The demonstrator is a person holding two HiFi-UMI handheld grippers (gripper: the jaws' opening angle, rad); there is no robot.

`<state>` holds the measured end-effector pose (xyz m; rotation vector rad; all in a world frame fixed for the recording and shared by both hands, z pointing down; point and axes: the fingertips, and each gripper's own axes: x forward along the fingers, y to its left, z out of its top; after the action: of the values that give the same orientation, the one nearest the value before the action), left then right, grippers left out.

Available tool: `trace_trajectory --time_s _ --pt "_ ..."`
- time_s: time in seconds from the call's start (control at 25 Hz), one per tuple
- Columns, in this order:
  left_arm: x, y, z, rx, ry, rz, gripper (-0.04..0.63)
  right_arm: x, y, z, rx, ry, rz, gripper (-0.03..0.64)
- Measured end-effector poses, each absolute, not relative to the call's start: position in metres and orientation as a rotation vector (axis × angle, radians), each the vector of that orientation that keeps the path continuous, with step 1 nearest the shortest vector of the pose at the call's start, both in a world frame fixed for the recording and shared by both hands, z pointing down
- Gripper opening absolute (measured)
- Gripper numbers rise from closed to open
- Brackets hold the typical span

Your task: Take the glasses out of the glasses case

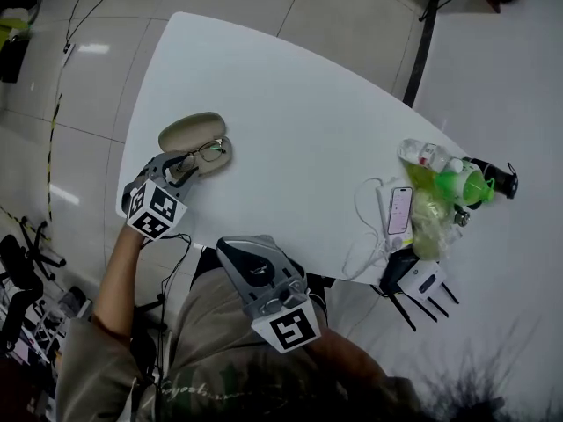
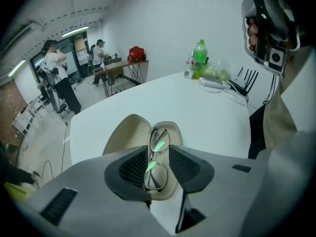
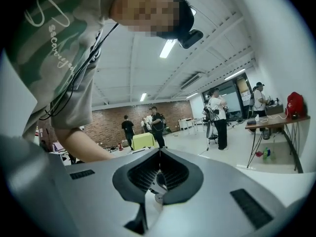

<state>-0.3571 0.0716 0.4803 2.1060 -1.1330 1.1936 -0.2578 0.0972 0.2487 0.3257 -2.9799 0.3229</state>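
Note:
An open beige glasses case [image 1: 189,134] lies near the left edge of the white table [image 1: 308,112], its lid folded back. Thin-framed glasses [image 1: 209,153] rest folded in its lower half. My left gripper [image 1: 182,172] points steeply down at the case. In the left gripper view the glasses [image 2: 157,158] stand between its jaws over the case [image 2: 123,137]; the left gripper [image 2: 158,150] is open and a gap shows beside the frame. My right gripper [image 1: 231,246] hangs off the table's near edge by the person's lap. In its own view the right gripper [image 3: 159,152] is shut and holds nothing.
At the table's right end stand a green bottle [image 1: 459,184], a clear bottle [image 1: 420,155], a phone [image 1: 400,209] with white cables and a white router [image 1: 424,280] with black antennas. Several people stand by desks far off in the room [image 2: 57,78].

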Motion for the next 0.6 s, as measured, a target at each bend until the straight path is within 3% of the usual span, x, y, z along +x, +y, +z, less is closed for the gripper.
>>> trace_trajectory --time_s 0.6 --pt "-0.360 0.061 0.528 2.106 -0.896 1.516 0.137 -0.230 0.068 0.271 0.553 -2.921 0.352 0.012"
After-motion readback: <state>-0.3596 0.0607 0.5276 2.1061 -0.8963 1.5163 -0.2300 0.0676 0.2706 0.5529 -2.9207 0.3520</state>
